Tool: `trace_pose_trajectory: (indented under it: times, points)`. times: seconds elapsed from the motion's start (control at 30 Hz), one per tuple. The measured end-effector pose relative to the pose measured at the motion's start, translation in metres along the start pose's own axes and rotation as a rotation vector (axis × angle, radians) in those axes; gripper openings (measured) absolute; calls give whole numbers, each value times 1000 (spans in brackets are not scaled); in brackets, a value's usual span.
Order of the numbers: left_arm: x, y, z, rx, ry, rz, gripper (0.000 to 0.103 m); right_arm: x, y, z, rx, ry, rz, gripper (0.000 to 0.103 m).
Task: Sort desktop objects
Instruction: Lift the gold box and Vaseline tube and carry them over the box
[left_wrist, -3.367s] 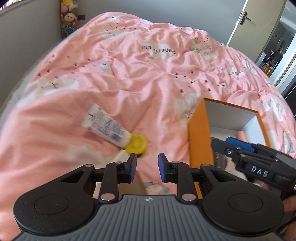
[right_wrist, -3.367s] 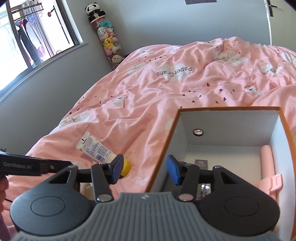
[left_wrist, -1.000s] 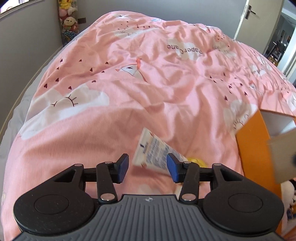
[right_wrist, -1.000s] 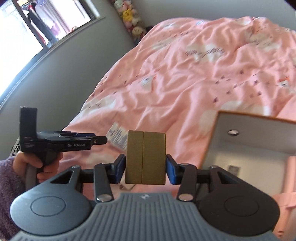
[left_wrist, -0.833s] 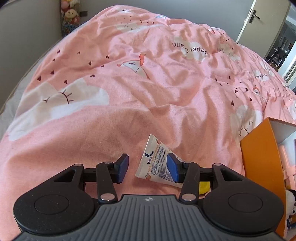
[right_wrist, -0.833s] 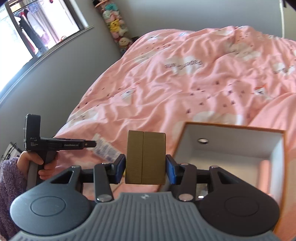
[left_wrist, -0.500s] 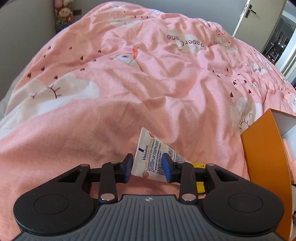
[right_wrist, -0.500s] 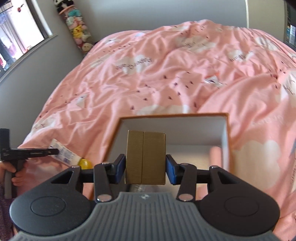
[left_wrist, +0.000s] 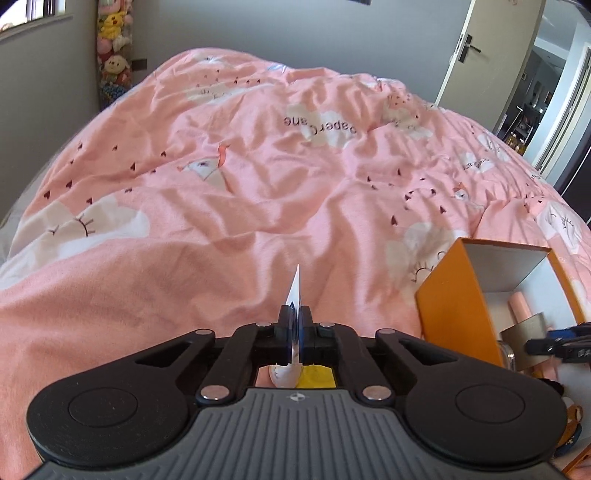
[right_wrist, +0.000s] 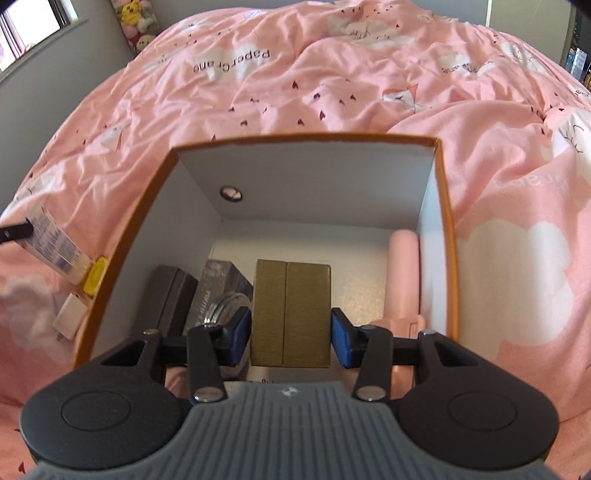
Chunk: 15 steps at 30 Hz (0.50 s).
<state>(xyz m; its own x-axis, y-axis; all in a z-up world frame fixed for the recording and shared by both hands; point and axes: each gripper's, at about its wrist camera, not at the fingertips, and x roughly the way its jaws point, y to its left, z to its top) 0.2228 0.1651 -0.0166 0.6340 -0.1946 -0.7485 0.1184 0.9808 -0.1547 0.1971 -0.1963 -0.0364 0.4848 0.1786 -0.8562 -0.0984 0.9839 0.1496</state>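
My left gripper (left_wrist: 295, 317) is shut on the flat crimped end of a white lotion tube (left_wrist: 294, 291), which stands edge-on between the pads; its yellow cap (left_wrist: 317, 377) shows below the jaws. The same tube (right_wrist: 55, 247) appears in the right wrist view, left of the box. My right gripper (right_wrist: 291, 328) is shut on a small gold box (right_wrist: 290, 312) and holds it inside the open orange storage box (right_wrist: 122, 236) with white walls. That orange box (left_wrist: 454, 314) sits at the right in the left wrist view.
Inside the storage box lie a dark case (right_wrist: 171, 295), a silver packet (right_wrist: 218, 288), a round glass lid (right_wrist: 225, 306) and a pink roll (right_wrist: 402, 273). A white charger (right_wrist: 70, 317) rests on the pink duvet (left_wrist: 258, 177) beside the box. A door (left_wrist: 491, 62) stands at the far right.
My left jaws have shut on the tube's end and lifted it off the duvet. My right gripper has carried the gold box over and down into the orange box.
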Motion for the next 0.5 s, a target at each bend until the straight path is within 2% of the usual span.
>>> trace_pose_trajectory:
  times: [0.37,0.5]
  points:
    - [-51,-52,20,-55,-95,-70,3,20,1,-8,16,80,8,48]
    - [-54,-74,21,-35,-96,-113,3,21,-10,-7,95,102,77,50]
